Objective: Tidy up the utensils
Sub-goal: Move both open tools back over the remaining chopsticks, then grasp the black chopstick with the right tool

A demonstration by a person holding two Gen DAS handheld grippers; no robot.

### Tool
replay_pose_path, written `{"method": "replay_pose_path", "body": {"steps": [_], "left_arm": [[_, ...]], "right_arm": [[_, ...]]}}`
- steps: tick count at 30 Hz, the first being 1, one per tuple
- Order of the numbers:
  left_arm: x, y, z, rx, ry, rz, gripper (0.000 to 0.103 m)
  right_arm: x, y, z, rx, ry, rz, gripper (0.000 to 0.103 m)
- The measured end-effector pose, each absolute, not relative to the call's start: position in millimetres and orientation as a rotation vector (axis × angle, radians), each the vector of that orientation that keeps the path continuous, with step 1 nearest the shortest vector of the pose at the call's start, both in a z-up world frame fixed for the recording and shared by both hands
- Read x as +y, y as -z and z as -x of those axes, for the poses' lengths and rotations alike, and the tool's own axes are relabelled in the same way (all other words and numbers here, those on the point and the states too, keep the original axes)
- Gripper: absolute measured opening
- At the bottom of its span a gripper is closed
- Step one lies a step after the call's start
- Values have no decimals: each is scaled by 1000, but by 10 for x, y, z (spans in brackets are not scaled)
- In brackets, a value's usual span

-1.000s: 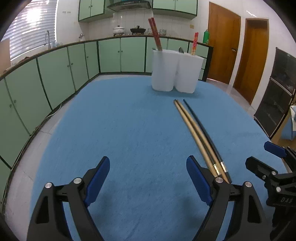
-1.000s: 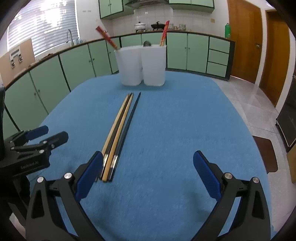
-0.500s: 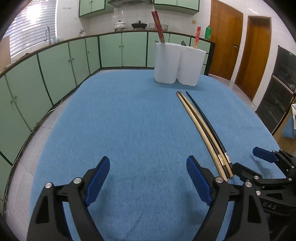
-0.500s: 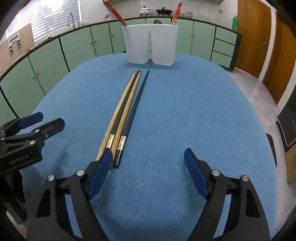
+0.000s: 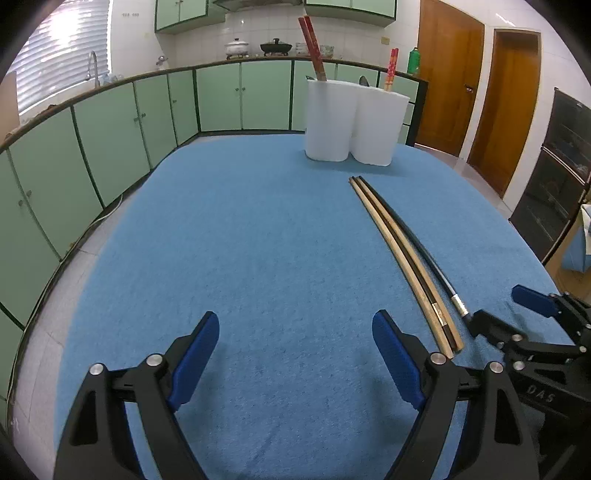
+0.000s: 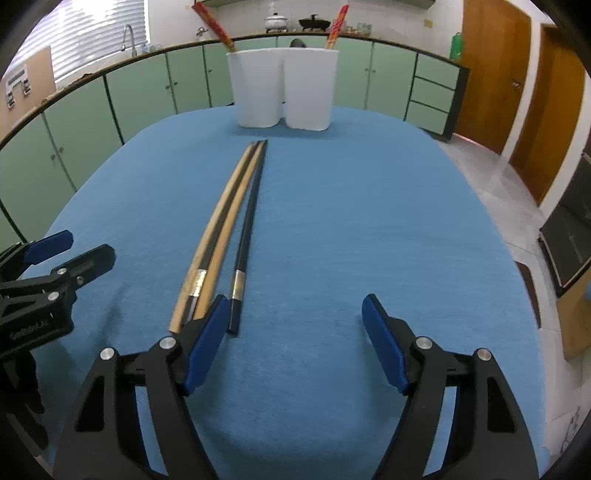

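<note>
Several long chopsticks lie side by side on the blue table: tan wooden ones (image 5: 399, 254) (image 6: 218, 221) and a black one (image 5: 424, 247) (image 6: 249, 221). Two white holders stand at the far edge, the left holder (image 5: 328, 120) (image 6: 255, 88) and the right holder (image 5: 376, 127) (image 6: 310, 88), with red chopsticks (image 5: 313, 44) (image 6: 212, 20) sticking out. My left gripper (image 5: 295, 354) is open and empty, left of the chopsticks' near ends. My right gripper (image 6: 293, 332) is open and empty, its left finger (image 6: 205, 343) at the chopsticks' near ends. It also shows in the left wrist view (image 5: 513, 314).
The blue table cover (image 5: 258, 240) (image 6: 369, 221) spans both views. Green cabinets (image 5: 110, 140) run along the left and back. Wooden doors (image 5: 450, 74) stand at the right. A dark oven front (image 5: 561, 177) is at far right.
Both grippers have moved forward and lower toward the table. The right gripper's left finger now reaches the chopsticks' near ends. Both stay open.
</note>
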State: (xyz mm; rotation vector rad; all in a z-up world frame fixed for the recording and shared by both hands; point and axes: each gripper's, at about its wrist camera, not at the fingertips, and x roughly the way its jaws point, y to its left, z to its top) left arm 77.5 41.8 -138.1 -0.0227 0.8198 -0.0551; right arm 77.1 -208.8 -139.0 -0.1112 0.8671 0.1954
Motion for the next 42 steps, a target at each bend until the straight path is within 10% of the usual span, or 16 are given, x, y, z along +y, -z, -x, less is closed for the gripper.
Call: {"method": "replay_pose_path", "body": {"steps": [23, 42], "left_arm": [[304, 1419, -737, 825, 79, 14, 84], [-133, 1450, -642, 859, 195, -20, 84]], "right_arm": [[-1921, 1436, -729, 905, -308, 89, 7], [-2327, 1427, -753, 899, -232, 0, 7]]}}
